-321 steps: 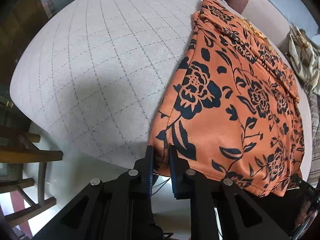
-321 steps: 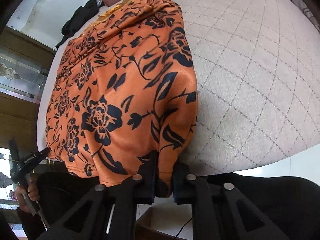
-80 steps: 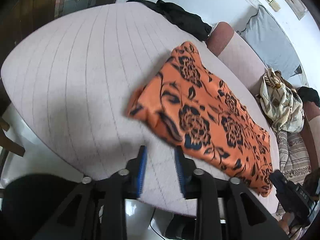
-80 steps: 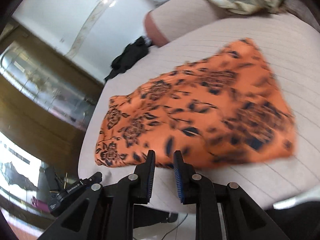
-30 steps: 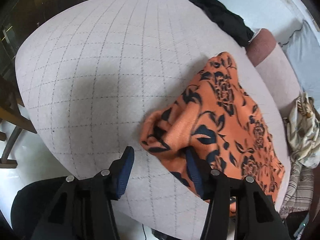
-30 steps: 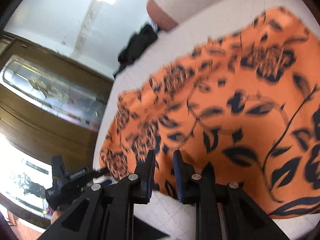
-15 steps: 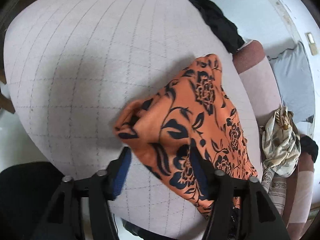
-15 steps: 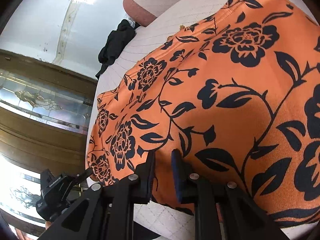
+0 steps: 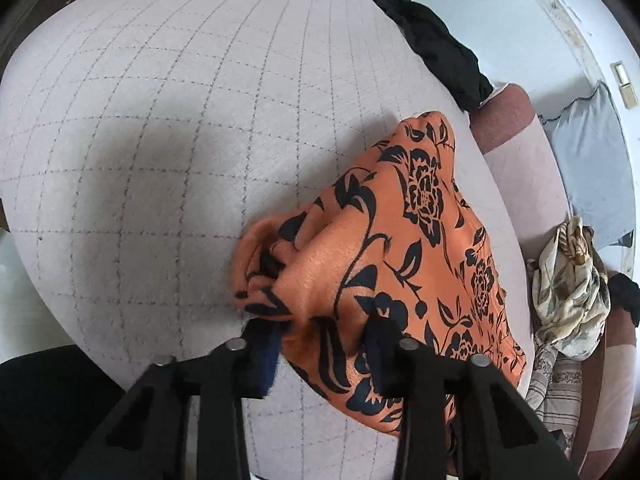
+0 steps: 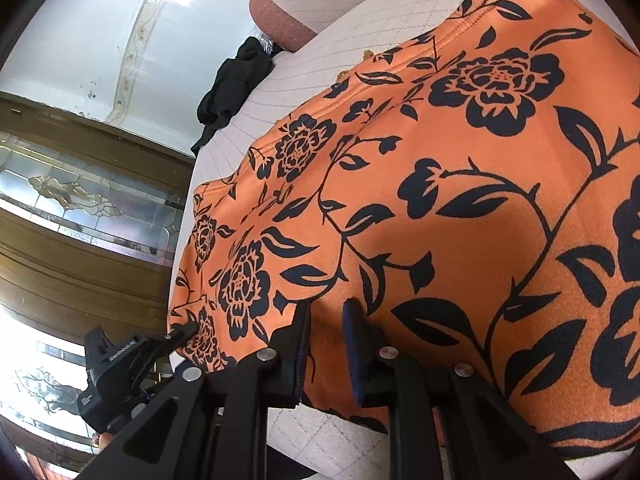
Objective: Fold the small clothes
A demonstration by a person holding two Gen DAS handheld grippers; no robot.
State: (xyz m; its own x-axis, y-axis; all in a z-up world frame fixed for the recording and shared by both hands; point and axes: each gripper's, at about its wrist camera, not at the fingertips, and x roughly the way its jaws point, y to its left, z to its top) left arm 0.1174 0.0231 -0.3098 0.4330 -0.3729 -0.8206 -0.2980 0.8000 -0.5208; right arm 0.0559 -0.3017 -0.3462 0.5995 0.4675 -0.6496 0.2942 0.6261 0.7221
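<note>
An orange garment with black flowers [image 9: 404, 240] lies on a pale quilted cushion [image 9: 160, 140]; its near-left corner is bunched into thick folds. My left gripper [image 9: 320, 344] straddles that bunch. Its jaws are closing, and the cloth fills the gap and presses against both pads. In the right wrist view the garment [image 10: 460, 200] fills most of the picture. My right gripper [image 10: 328, 344] is shut on a fold at its near edge, with a narrow strip of orange cloth between the pads. The left gripper [image 10: 182, 330] shows there at the garment's far-left corner.
A black garment [image 9: 436, 52] lies at the cushion's far edge, beside a reddish sofa arm [image 9: 504, 120]. A cream patterned cloth [image 9: 568, 288] is heaped at the right, below a grey pillow [image 9: 592, 160]. A wooden cabinet with leaded glass [image 10: 80, 200] stands left of the cushion.
The left jaws have narrowed around the bunched corner, which now sits deeper between them and more crumpled. The right gripper has sunk slightly, with its jaws unchanged.
</note>
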